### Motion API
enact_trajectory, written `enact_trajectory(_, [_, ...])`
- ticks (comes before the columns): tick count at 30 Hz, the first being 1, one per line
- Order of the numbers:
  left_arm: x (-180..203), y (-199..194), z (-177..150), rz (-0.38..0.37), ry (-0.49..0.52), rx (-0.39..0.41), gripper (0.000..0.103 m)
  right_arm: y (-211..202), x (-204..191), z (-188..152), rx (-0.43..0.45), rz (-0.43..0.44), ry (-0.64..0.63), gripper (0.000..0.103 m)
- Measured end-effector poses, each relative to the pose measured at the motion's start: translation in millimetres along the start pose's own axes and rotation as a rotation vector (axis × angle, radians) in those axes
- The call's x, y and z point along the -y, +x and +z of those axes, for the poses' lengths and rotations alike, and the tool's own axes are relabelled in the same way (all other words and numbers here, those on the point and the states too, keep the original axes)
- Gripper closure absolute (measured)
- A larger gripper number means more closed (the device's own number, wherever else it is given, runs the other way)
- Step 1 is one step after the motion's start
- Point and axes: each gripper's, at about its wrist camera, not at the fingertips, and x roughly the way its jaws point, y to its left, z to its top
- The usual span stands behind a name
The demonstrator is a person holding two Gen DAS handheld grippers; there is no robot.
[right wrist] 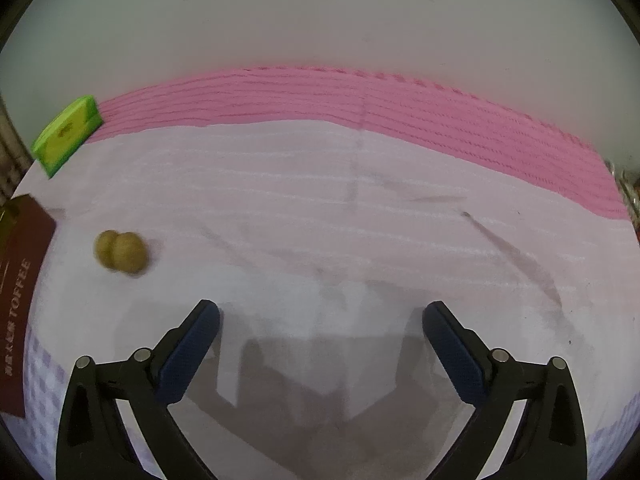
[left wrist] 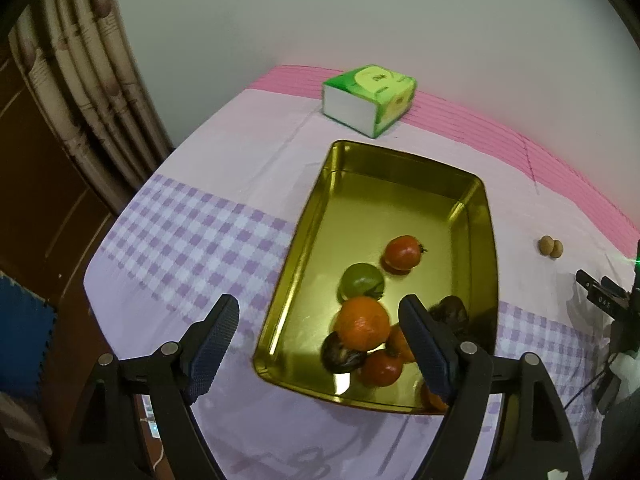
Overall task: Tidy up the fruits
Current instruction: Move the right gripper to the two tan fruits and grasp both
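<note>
- Most of the sorting looks done: the gold tray [left wrist: 320,216] on the desk [left wrist: 224,168] already holds a heap of fruit at its near end.
- In the tray lie a red fruit [left wrist: 403,253], a green fruit [left wrist: 362,282], a large orange [left wrist: 362,328], a dark fruit [left wrist: 340,354] and another red one [left wrist: 382,368]; more sit behind the finger, partly hidden.
- Left to gather, by my reading: the pair of small brown fruits [right wrist: 120,254], touching each other on the cloth, well apart from the tray's right side.
- The left gripper [left wrist: 318,344] hangs over the tray's near end, fingers spread with nothing between them.
- The right gripper [right wrist: 320,344] is spread wide and empty over bare cloth, the brown pair off to its left.
- A green tissue pack [left wrist: 370,98] stands beyond the tray.
</note>
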Motion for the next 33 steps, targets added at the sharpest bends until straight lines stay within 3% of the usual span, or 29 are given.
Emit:
enact_trajectory(8, [-29.4, 1.4, -9.8, 0.021, -0.111, -0.013, 0.024, -12.0, -61.8, 9.2, 0.014, 0.101, -0.092, 0.016])
enact_trajectory(12, [-42.1, 3.4, -11.6, 0.030, -0.170, -0.015, 0.015, -5.7, -83.6, 12.8, -0.014, 0.120, -0.109, 0.024])
enact_trajectory(18, [-48.8, 4.1, -11.6, 0.032, -0.200, -0.010, 0.015, 9.9, -91.0, 23.8, -0.050, 0.109, -0.087, 0.034])
enact_trajectory(33, [-47.7, 8.3, -10.6, 0.024, -0.195, -0.025, 0.015, 11.2, -111.5, 25.5, -0.008, 0.081, -0.107, 0.054])
